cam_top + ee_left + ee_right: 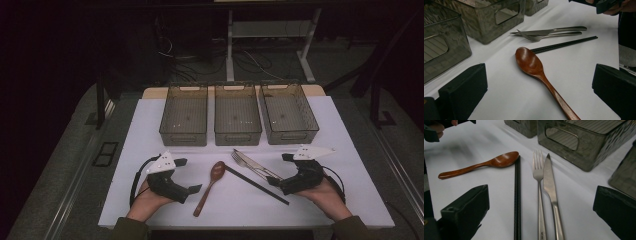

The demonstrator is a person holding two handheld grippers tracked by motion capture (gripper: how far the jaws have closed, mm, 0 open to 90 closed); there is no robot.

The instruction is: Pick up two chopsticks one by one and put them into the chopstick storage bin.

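Cutlery is lying in the middle of the white counter [150,200]: a wooden spoon [210,186], black chopsticks [257,185] just beside its bowl, then a fork [248,164] and knife [256,166] touching side by side. The left tongs [186,175] are resting released beside the spoon, gripping nothing. The right tongs [278,169] are sitting released too, near the fork and knife handles. Three smoky bins [237,120] are standing in a row behind.

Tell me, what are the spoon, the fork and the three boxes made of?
The spoon looks like wood: reddish-brown, with a smooth glossy sheen, perhaps lacquered. The fork looks like metal, likely steel: silvery grey with a soft shine. The three boxes seem to be smoky see-through plastic; the white table shows through their walls.
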